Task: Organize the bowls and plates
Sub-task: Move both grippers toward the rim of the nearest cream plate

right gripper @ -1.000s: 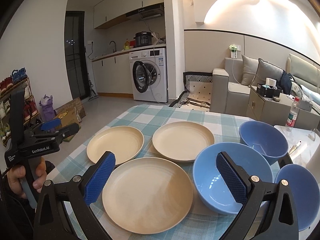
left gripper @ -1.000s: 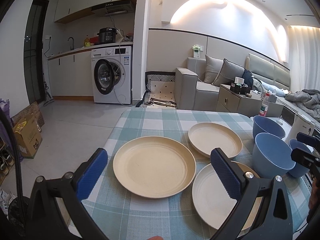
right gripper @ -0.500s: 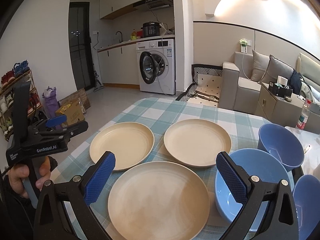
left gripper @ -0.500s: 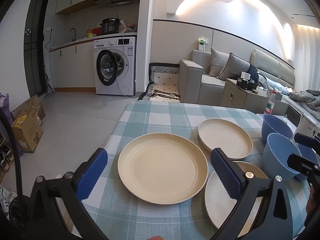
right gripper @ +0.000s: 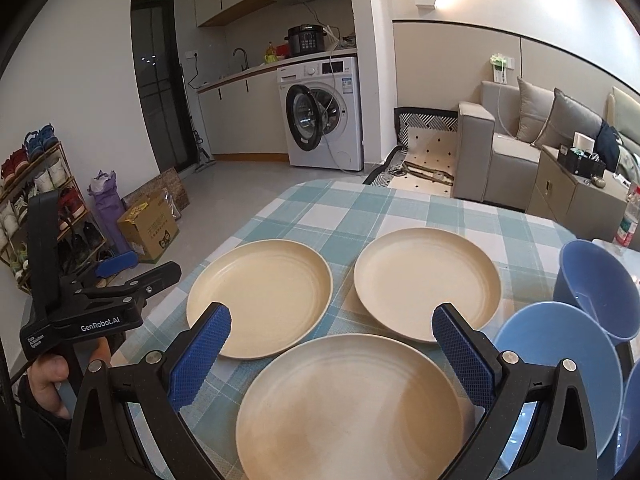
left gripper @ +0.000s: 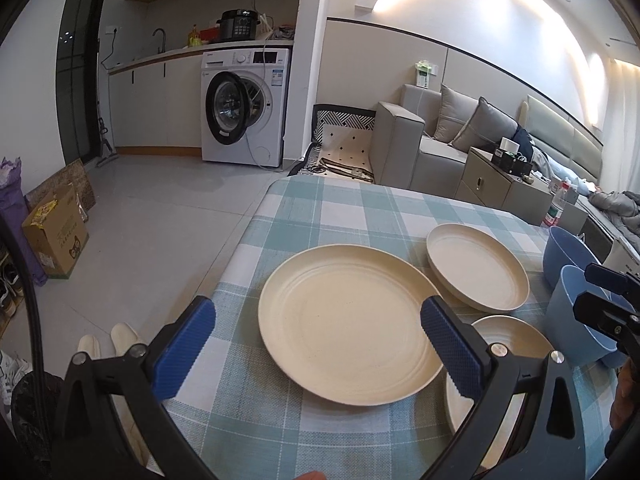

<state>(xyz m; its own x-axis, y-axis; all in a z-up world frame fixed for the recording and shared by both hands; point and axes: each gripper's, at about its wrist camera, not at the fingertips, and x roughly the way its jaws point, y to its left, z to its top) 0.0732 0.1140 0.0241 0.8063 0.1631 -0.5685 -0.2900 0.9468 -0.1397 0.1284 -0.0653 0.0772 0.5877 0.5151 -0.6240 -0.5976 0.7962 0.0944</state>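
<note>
A: Left wrist view: the left hand-held gripper (left gripper: 318,342) hangs wide open and empty over the near-left cream plate (left gripper: 352,330) on the checked worktop (left gripper: 340,208).

B: And the right wrist view has the right hand-held gripper (right gripper: 330,350) spread just as wide, holding nothing, above the nearest cream plate (right gripper: 350,408).

A: A third plate (right gripper: 427,283) lies behind it, beside the left one (right gripper: 260,298).

B: Three blue bowls sit at the right edge: a far bowl (right gripper: 596,292), a middle bowl (right gripper: 560,354), and a near bowl (right gripper: 632,412) cut off by the frame.

A: A hand (right gripper: 50,376) grips the left tool's handle.
</note>
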